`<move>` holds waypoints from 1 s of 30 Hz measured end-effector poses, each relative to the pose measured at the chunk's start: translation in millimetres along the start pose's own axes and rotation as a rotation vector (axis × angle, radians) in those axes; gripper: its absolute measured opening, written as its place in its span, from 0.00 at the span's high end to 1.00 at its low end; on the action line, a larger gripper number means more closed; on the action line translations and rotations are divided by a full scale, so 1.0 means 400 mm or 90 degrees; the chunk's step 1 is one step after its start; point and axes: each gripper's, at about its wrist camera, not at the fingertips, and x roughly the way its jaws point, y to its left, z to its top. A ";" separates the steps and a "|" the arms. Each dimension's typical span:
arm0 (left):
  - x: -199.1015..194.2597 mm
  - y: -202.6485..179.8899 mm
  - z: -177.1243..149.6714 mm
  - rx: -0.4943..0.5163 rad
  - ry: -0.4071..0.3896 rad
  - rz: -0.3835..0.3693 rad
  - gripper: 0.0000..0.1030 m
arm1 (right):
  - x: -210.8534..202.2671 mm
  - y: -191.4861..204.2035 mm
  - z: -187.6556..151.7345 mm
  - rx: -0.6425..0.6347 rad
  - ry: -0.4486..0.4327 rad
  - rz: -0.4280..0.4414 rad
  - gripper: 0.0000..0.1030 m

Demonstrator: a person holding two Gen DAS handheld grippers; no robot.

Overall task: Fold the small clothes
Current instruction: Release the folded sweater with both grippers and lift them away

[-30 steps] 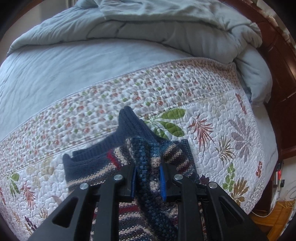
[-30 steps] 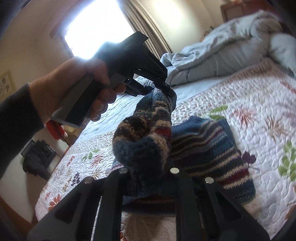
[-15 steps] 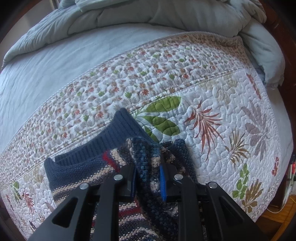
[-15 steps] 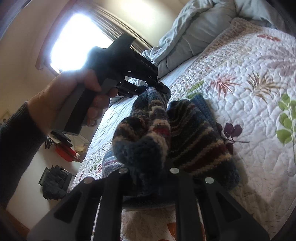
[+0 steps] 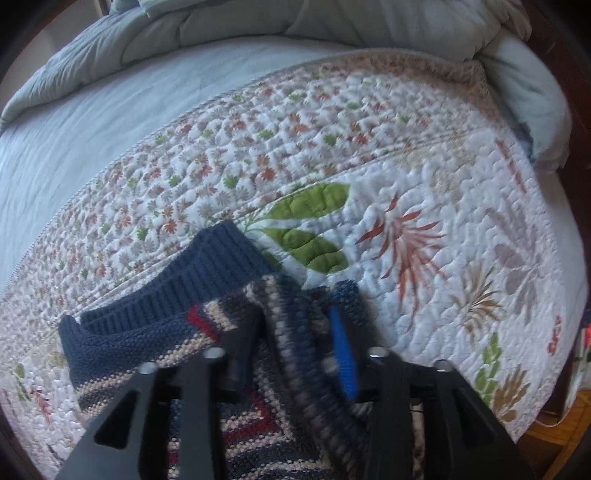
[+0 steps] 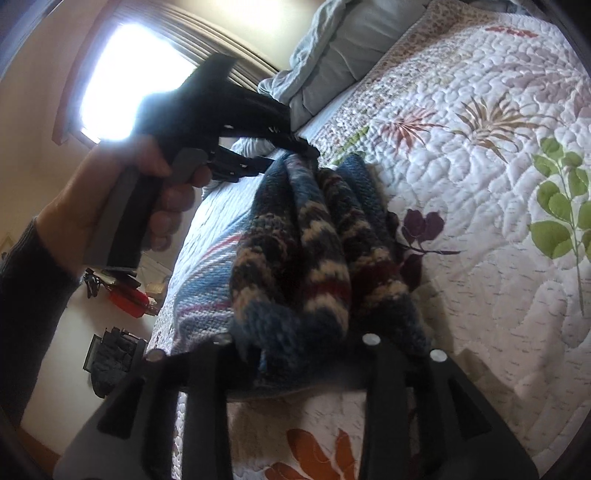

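Observation:
A small knitted sweater (image 5: 159, 332) with navy ribbed trim and blue, tan and red stripes lies bunched on the flowered quilt (image 5: 369, 166). My left gripper (image 5: 291, 350) points steeply down at it. Its jaws are opening, and a raised fold of the knit stands loose between them with the blue pad (image 5: 341, 354) bare. In the right wrist view the sweater (image 6: 314, 240) rises in a ridge. My right gripper (image 6: 295, 347) is at its near end, jaws opening, knit between them. The left gripper (image 6: 303, 147), held by a hand (image 6: 110, 192), is at the far end.
A grey duvet (image 5: 295, 29) is heaped along the far side of the bed, with a pale blue sheet (image 5: 74, 140) before it. Dark wooden bed frame (image 5: 576, 110) runs along the right. A bright window (image 6: 129, 74) and red and dark items (image 6: 129, 299) lie beyond the bed's left edge.
Both grippers came down toward the quilt with the sweater's fold. Their jaws, pinched on the knit before, have now spread apart, and the fold sits loose between them.

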 end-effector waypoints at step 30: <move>-0.207 0.228 -0.557 -0.054 -0.231 -0.343 0.27 | -0.076 -0.017 0.103 -0.056 0.171 -0.067 0.91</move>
